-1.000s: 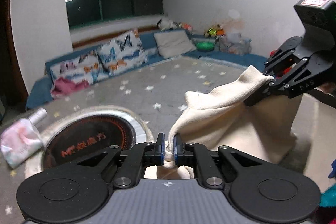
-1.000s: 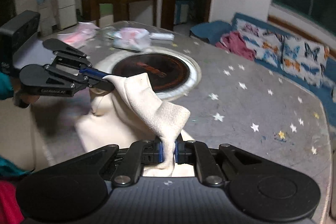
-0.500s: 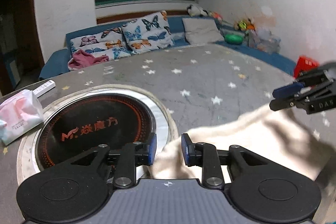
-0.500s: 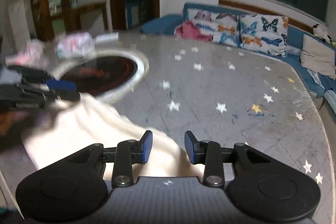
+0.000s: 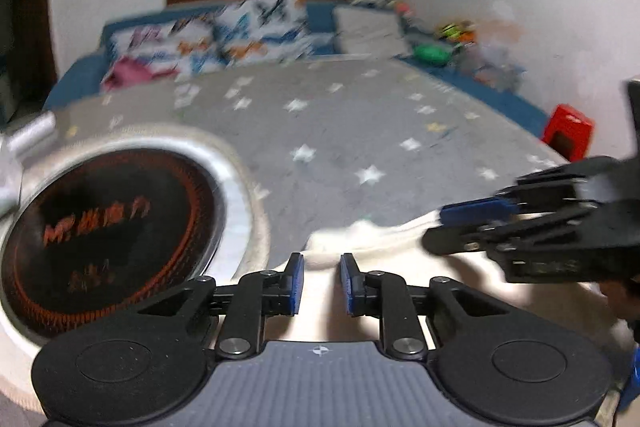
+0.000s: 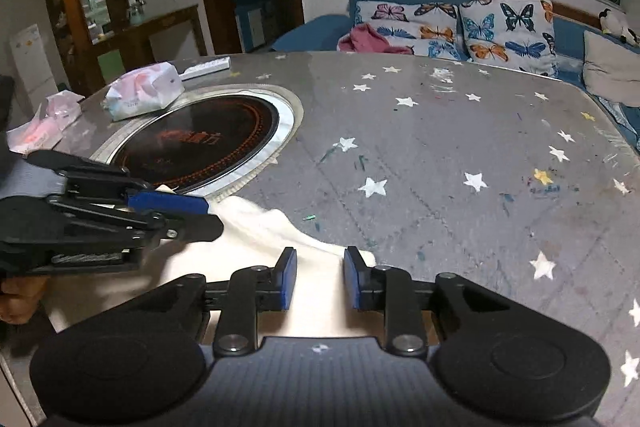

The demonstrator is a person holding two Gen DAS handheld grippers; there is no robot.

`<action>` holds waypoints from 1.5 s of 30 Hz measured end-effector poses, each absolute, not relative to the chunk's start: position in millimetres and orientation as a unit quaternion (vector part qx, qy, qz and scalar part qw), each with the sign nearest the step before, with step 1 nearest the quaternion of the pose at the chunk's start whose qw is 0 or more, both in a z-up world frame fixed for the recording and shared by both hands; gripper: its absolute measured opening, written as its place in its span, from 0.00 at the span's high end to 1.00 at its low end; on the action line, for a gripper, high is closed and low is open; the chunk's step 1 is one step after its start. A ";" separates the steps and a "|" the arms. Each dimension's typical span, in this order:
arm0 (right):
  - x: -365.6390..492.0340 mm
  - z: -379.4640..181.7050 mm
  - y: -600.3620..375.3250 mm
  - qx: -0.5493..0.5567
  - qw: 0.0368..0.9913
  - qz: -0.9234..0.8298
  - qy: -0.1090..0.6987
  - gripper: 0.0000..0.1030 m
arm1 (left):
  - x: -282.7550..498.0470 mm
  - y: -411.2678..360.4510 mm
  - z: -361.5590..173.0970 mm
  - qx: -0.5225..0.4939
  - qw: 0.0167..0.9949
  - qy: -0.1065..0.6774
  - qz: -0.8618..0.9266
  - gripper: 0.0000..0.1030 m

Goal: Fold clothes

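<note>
Cream fabric, a soft pale garment (image 6: 256, 227), lies spread on a grey table (image 6: 460, 147) printed with white stars, close to the near edge. Its far edge is rumpled into low folds, and the rest lies fairly flat beneath both grippers. It sits just beside a round black cooktop (image 6: 200, 143) with orange ring markings and a silvery rim, set into the table; the cloth's far corner reaches close to that rim.

From the right wrist view, the right gripper (image 6: 320, 277) has its blue-padded jaws parted with a clear gap. The cream garment shows between and below them, but the pads do not press on it. These jaws spread apart and have just been narrowing again, with nothing pinched.

The left gripper (image 5: 320, 283), in its own blurred view, likewise stands with its jaws apart over the cloth's edge, the fabric visible in the gap and not clamped. Its jaws have also eased slightly closer after spreading. Each gripper appears from the side in the other's view, low over the garment; whether either touches the fabric cannot be told.

Beyond the cooktop lie a pink and white tissue pack (image 6: 144, 95) and a white remote (image 6: 206, 67). A blue sofa (image 6: 320, 31) with butterfly cushions (image 6: 504, 27) stands behind the table.
</note>
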State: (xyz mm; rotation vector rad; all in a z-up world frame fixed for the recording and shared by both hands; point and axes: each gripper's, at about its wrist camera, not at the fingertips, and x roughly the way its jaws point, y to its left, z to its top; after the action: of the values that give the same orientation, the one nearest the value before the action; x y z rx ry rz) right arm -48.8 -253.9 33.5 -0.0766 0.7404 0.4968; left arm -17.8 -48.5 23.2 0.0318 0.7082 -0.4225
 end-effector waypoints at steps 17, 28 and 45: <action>-82.0 46.4 -290.0 -0.005 0.922 0.201 0.331 0.77 | -37.5 -65.1 44.8 0.038 0.925 0.309 -0.217 0.77; -89.5 47.9 -311.4 0.001 0.926 0.177 0.334 0.73 | -42.7 -68.5 31.3 0.041 0.922 0.319 -0.214 0.70; -139.3 39.5 -252.5 -0.066 0.916 0.246 0.309 0.33 | -115.6 -19.7 24.5 0.023 0.941 0.293 -0.170 0.64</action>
State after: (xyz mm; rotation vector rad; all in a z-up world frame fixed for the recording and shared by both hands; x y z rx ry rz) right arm -139.3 -252.5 39.5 -0.1363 0.6356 0.5068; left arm -115.6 -19.7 24.5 0.0469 0.5973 -0.3476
